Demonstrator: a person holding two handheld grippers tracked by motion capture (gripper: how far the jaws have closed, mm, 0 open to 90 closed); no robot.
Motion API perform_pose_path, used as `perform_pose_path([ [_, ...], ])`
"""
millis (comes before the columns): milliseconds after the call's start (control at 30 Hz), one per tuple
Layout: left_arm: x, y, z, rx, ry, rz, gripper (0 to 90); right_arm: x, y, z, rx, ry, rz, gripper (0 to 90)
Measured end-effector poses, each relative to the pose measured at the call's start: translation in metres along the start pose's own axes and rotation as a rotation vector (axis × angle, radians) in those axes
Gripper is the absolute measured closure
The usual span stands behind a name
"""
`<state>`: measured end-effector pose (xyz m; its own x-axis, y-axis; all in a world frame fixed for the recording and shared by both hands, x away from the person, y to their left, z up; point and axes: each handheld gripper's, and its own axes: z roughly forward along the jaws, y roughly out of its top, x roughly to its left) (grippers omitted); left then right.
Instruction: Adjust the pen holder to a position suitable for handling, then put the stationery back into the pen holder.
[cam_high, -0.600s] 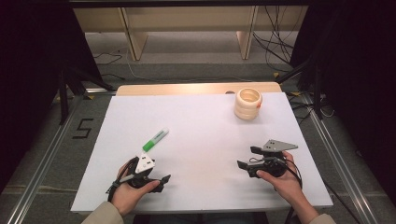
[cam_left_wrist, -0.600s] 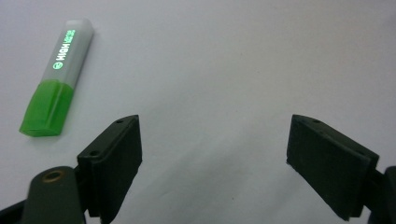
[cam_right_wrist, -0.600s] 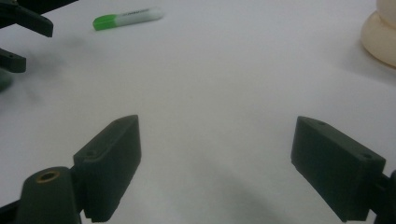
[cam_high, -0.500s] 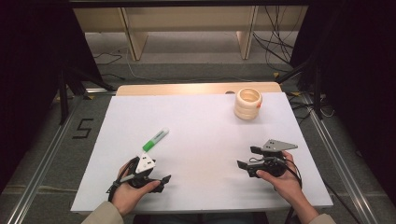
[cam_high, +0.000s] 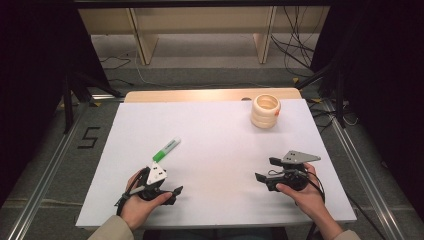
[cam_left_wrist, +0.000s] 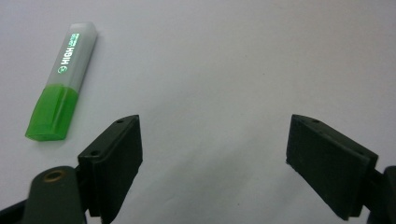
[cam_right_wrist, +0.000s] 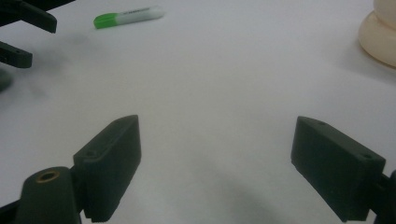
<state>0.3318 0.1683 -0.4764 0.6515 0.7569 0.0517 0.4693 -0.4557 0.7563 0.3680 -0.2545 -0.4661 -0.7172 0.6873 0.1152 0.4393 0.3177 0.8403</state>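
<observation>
A green-and-white highlighter (cam_high: 166, 149) lies on the white table sheet (cam_high: 220, 145), its green cap toward me. My left gripper (cam_high: 161, 186) rests on the sheet just short of that cap. Its jaws stand wide open with nothing between them, and in the left gripper view (cam_left_wrist: 215, 163) the highlighter (cam_left_wrist: 63, 100) lies ahead and to the left. My right gripper (cam_high: 265, 170) rests near the front right, pointing left across the sheet, jaws wide open and empty (cam_right_wrist: 215, 163). From there I see the highlighter (cam_right_wrist: 128, 16) far off and the left gripper (cam_right_wrist: 18, 32).
A cream ribbed cup (cam_high: 265, 111) stands at the back right of the sheet, and it appears at the right edge of the right gripper view as the cup (cam_right_wrist: 380, 37). Wooden furniture legs and cables stand beyond the table's far edge.
</observation>
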Motion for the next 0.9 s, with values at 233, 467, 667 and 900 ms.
perform_pose_path([
  [233,0.002,0.000,-0.001,-0.008,0.006,-0.004,18.2,0.001,0.001,0.001,0.002,-0.001,0.003,16.7],
  [467,0.005,0.003,0.001,-0.017,0.050,-0.039,22.5,0.000,0.000,0.001,-0.001,-0.004,0.000,16.7],
  [667,0.011,0.005,-0.001,-0.031,0.096,-0.034,30.4,0.002,-0.001,-0.001,0.004,-0.001,-0.011,16.7],
  [900,0.028,0.014,0.003,-0.023,0.148,-0.031,35.2,0.003,0.000,0.000,0.006,-0.002,-0.017,16.6],
])
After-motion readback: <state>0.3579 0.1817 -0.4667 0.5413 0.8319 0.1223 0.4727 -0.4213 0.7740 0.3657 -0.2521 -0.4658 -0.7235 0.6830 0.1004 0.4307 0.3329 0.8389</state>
